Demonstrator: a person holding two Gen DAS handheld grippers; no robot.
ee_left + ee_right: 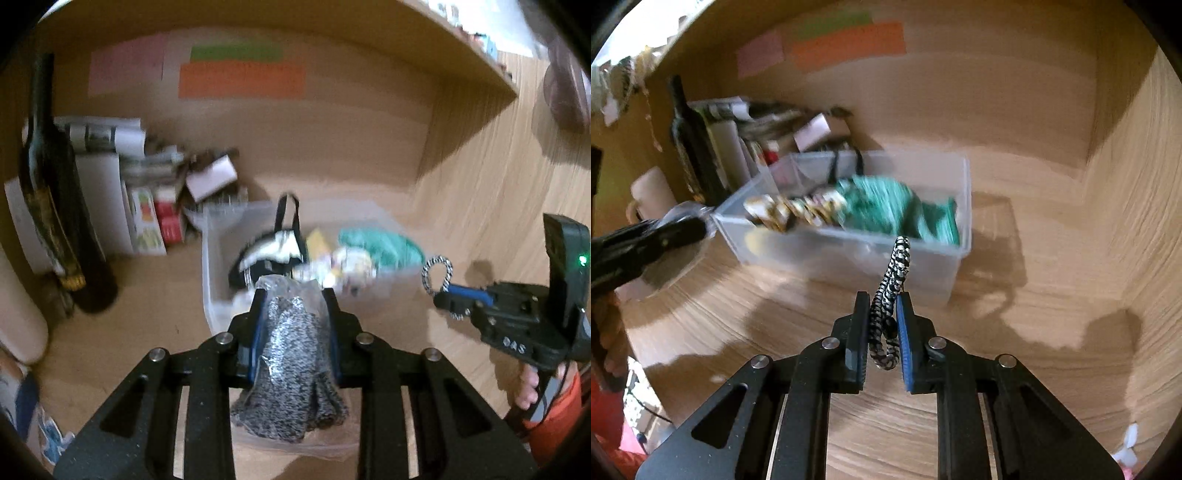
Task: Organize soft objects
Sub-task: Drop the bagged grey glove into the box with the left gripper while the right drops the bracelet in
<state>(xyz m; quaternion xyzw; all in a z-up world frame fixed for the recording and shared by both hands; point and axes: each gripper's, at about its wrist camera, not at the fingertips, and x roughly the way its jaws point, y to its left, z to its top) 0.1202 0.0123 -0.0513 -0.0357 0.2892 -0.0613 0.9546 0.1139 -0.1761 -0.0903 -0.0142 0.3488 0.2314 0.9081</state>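
My left gripper (pixel 293 295) is shut on grey speckled gloves in a clear plastic bag (pixel 291 354), held just before the near left corner of a clear plastic bin (pixel 212 258). The bin (pixel 956 225) holds a green cloth (pixel 897 210), a patterned fabric item (pixel 798 212) and a black-strapped item (pixel 273 251). My right gripper (pixel 882 299) is shut on a black-and-white braided loop (pixel 892 284), held above the table in front of the bin. That gripper (pixel 443 295) shows at the right in the left wrist view, loop (pixel 437 275) sticking up.
A dark bottle (pixel 55 192) stands at the left, with boxes and papers (pixel 147 199) piled behind the bin. A wooden shelf (pixel 461 55) runs overhead. Coloured paper sheets (pixel 240 77) hang on the back wall. The wooden table (pixel 1015 332) extends right.
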